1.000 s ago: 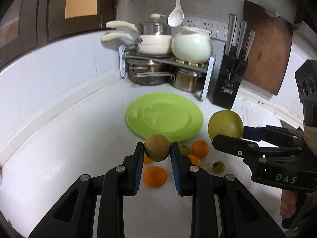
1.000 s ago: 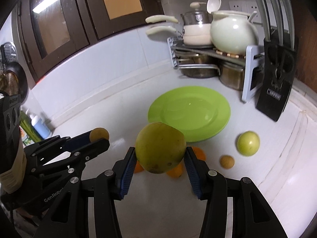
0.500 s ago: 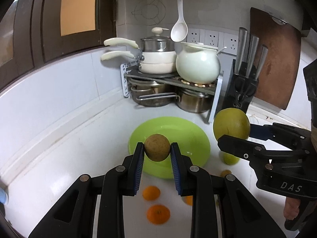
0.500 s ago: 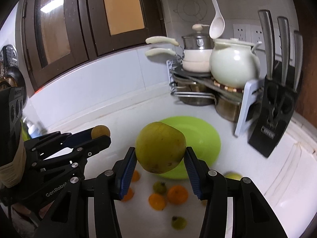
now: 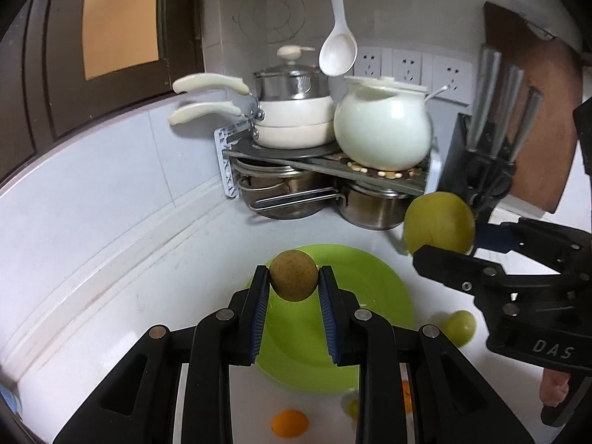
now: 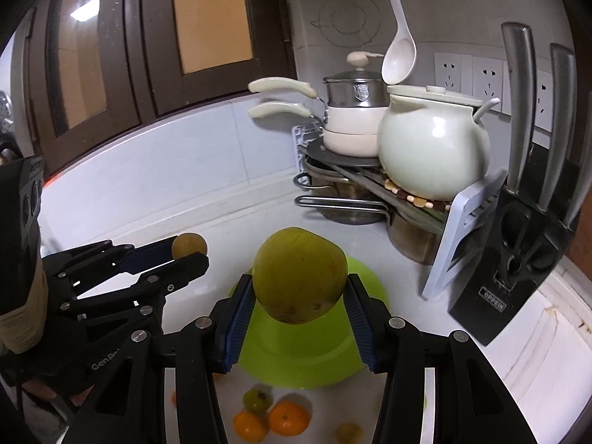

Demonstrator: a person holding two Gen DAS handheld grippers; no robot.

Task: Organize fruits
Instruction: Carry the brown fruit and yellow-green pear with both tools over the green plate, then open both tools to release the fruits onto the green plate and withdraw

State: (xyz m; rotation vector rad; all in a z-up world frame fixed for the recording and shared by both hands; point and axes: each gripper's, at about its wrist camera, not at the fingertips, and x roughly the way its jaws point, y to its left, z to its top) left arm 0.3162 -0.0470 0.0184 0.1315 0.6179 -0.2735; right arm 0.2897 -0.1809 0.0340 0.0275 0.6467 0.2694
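Note:
My left gripper (image 5: pixel 293 284) is shut on a small brown round fruit (image 5: pixel 293 275) and holds it above the near part of the green plate (image 5: pixel 373 296). My right gripper (image 6: pixel 299 294) is shut on a large yellow-green fruit (image 6: pixel 299 275) above the same plate (image 6: pixel 296 355). In the left wrist view the right gripper holds its fruit (image 5: pixel 439 222) to the right of the plate. In the right wrist view the left gripper holds its fruit (image 6: pixel 189 245) at the left. Oranges (image 6: pixel 288 418) and small green fruits (image 6: pixel 257 399) lie on the counter in front of the plate.
A corner rack (image 5: pixel 325 170) with pans and a white pot (image 5: pixel 383 125) stands behind the plate. A black knife block (image 6: pixel 518 244) stands at the right. A green fruit (image 5: pixel 460 327) lies right of the plate. A white ladle (image 5: pixel 338 51) hangs above.
Both grippers have moved forward and up with their fruits, from over the loose oranges to over the green plate. The rack and pots look nearer.

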